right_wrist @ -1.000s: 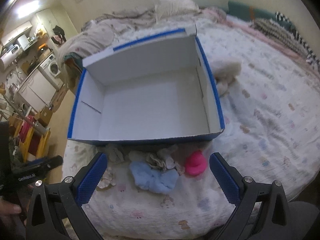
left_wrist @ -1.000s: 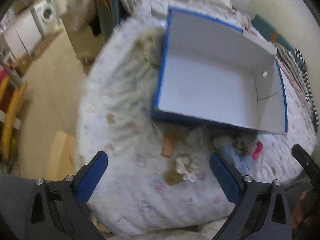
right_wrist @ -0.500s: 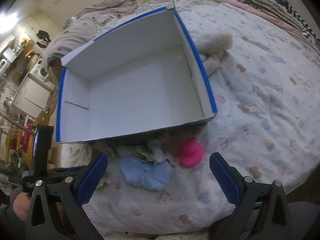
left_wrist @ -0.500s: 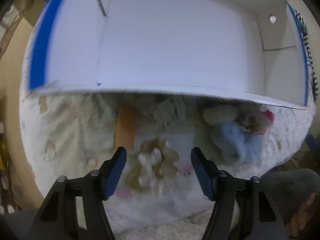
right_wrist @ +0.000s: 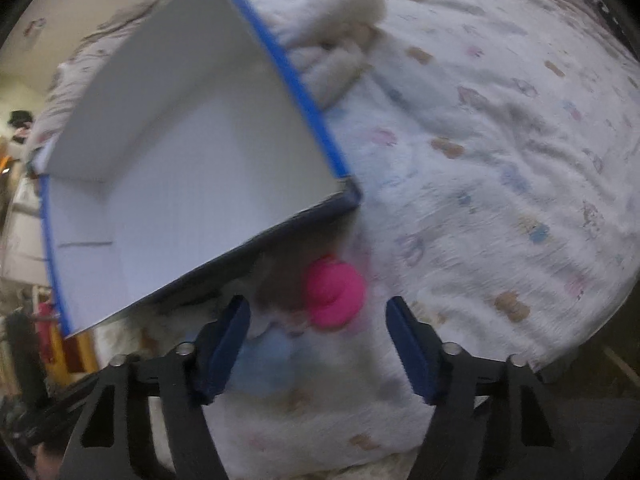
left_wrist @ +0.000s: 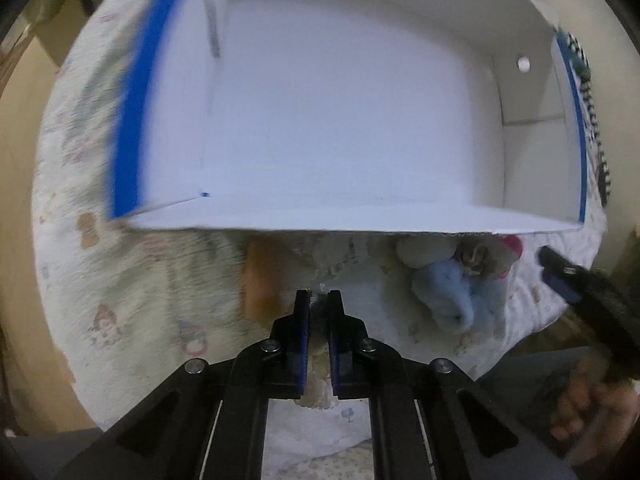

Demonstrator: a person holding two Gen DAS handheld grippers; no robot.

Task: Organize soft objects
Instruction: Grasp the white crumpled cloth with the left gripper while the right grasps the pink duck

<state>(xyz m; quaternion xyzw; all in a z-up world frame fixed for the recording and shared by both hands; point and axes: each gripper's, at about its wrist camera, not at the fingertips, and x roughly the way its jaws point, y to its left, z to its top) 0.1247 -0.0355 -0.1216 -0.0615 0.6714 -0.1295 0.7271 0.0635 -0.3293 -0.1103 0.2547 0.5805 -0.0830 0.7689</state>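
Observation:
A white box with blue edges (left_wrist: 340,128) lies open on the bed; it also shows in the right wrist view (right_wrist: 168,168). My left gripper (left_wrist: 319,296) is shut on a small cream-and-brown plush toy (left_wrist: 318,388) just in front of the box. A light blue soft toy (left_wrist: 452,296), a pink one (left_wrist: 514,246) and an orange piece (left_wrist: 260,280) lie by the box's front wall. My right gripper (right_wrist: 318,308) is open, low over the pink soft toy (right_wrist: 334,294), with the blue toy (right_wrist: 264,364) by its left finger.
The bed has a white patterned cover (right_wrist: 500,168). A fluffy cream plush (right_wrist: 344,36) lies beyond the box's right wall. The bed's edge and the floor (left_wrist: 16,128) are at the left. The other hand's gripper (left_wrist: 576,292) shows at the right.
My left gripper moved down toward the box front and closed on the cream-and-brown plush. My right gripper moved forward and down toward the pink toy, its fingers narrower than before.

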